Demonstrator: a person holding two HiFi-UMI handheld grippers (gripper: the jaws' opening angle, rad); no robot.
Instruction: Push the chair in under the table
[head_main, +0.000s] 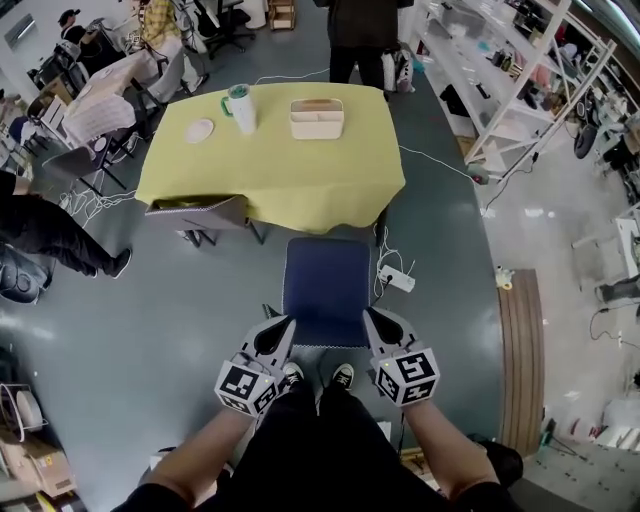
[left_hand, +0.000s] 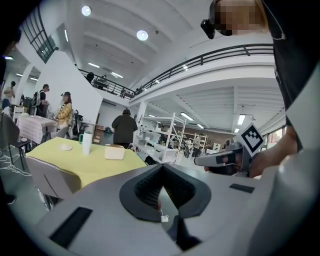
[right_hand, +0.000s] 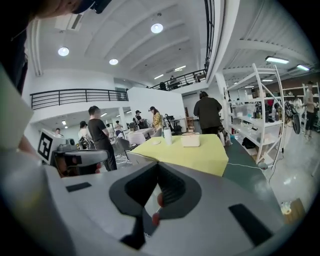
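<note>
In the head view a blue-seated chair (head_main: 325, 288) stands on the floor just in front of the yellow-clothed table (head_main: 275, 165), its seat outside the table's edge. My left gripper (head_main: 287, 323) is at the chair's near left corner and my right gripper (head_main: 368, 314) at its near right corner. Both are shut with nothing between the jaws, and I cannot tell whether they touch the chair. The left gripper view shows its shut gripper (left_hand: 161, 169) aimed toward the table (left_hand: 95, 162). The right gripper (right_hand: 157, 169) points the same way. The chair is hidden in both gripper views.
A grey chair (head_main: 200, 213) stands at the table's near left corner. On the table are a cup (head_main: 240, 108), a white box (head_main: 317, 118) and a plate (head_main: 199, 130). A power strip (head_main: 397, 278) with cables lies right of the blue chair. A person (head_main: 362, 35) stands behind the table, with shelving (head_main: 500, 80) to the right.
</note>
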